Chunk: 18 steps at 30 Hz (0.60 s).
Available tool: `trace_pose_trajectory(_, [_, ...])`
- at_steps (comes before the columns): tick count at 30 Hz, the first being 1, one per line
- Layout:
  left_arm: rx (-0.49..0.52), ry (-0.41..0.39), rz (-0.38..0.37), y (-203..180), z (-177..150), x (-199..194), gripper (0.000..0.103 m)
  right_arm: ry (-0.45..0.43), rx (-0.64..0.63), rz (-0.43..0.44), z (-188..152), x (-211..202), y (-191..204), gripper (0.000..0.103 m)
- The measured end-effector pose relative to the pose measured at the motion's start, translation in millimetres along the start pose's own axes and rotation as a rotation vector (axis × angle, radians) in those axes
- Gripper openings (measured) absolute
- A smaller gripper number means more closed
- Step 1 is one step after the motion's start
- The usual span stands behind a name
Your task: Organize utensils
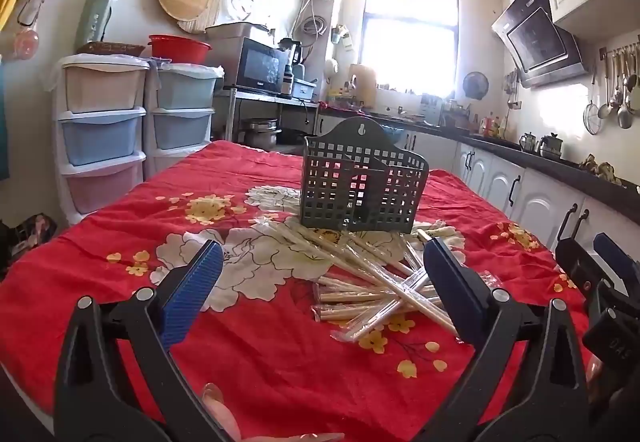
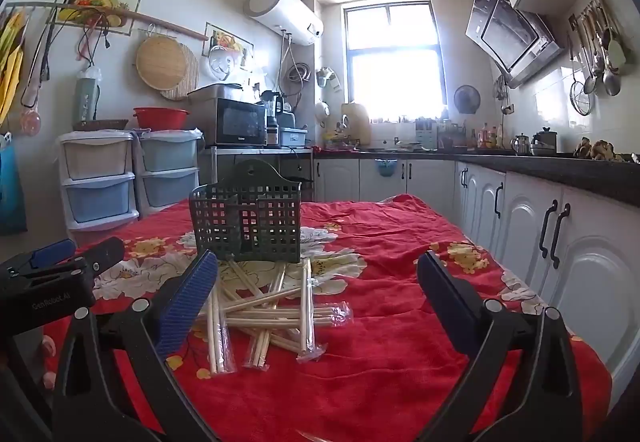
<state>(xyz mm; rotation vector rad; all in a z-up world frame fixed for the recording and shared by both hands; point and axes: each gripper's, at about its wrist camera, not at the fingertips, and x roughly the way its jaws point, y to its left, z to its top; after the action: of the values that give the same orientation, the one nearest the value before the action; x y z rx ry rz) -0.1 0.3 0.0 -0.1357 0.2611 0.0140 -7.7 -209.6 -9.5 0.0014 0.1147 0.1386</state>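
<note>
Red floral cloth covers my table [image 1: 120, 282]. Left wrist view: my left gripper [image 1: 322, 284] hangs jaws wide apart, empty, above the near cloth. Plastic-wrapped wooden chopstick pairs [image 1: 380, 290] lie in a crossed heap just in front of the dark green perforated plastic utensil basket [image 1: 362, 182], some touching its base, I think. Right gripper [image 1: 600, 274] at the right edge.

Right wrist view: my right gripper [image 2: 316, 292] also spread, holding nothing, heap [image 2: 272, 314] between its fingers, basket [image 2: 246, 212] upright behind. Left gripper [image 2: 60, 270] visible at left.
</note>
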Motion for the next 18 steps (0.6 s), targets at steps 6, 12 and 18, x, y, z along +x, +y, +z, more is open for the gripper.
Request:
trace_pose_trajectory(6, [0.004,0.001,-0.003,0.0,-0.2,-0.3,0.093,0.000,0.004,0.003,2.4,-3.1,0.4,0.097])
trace_pose_trajectory(12, [0.008,-0.001,-0.005,-1.9,-0.7,-2.4,0.093,-0.001,0.004,0.005,3.9,-5.3,1.7,0.097])
trace_pose_trajectory(18, [0.003,0.002,-0.003,2.1,0.3,2.5,0.093,-0.001,0.004,0.006,3.8,-5.5,-1.3,0.097])
